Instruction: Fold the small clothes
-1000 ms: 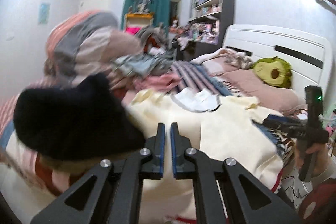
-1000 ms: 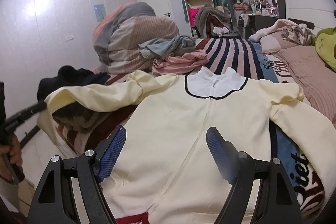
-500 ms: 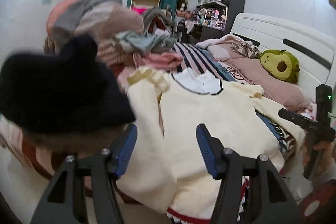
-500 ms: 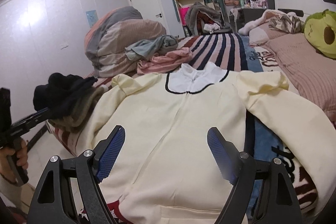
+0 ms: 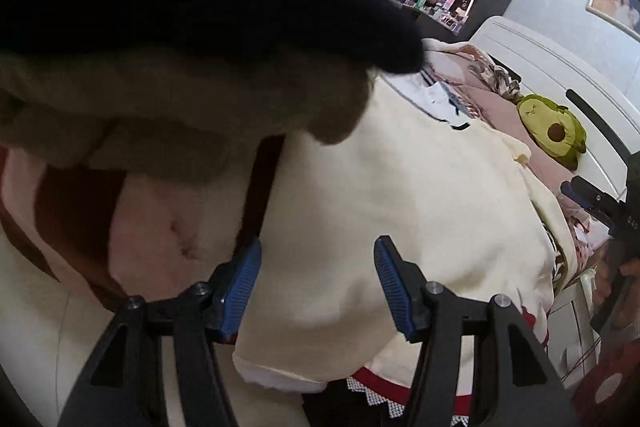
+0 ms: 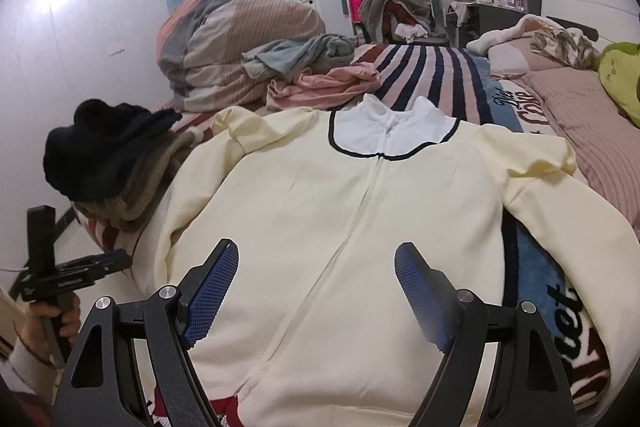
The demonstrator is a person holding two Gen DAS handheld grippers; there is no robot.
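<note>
A cream zip jacket [image 6: 340,227] with a white collar lies flat, front up, on the bed. It also shows in the left wrist view [image 5: 400,211]. My right gripper [image 6: 316,291] is open and empty, just above the jacket's lower front. My left gripper [image 5: 316,287] is open and empty at the jacket's left sleeve, low by the bed's edge; it also shows in the right wrist view [image 6: 108,261]. The right gripper [image 5: 580,195] shows at the far right of the left wrist view.
A pile of black and tan clothes [image 6: 104,163] sits left of the jacket and looms over the left gripper [image 5: 180,27]. Pink [image 6: 324,87] and grey-blue [image 6: 296,55] clothes and a rolled duvet [image 6: 236,31] lie behind. An avocado plush [image 5: 556,127] sits by the headboard.
My left gripper opened, let go of the left sleeve, and dropped low toward the bed's edge under the dark pile. The sleeve now lies along the jacket's side. My right gripper stayed open, barely moved.
</note>
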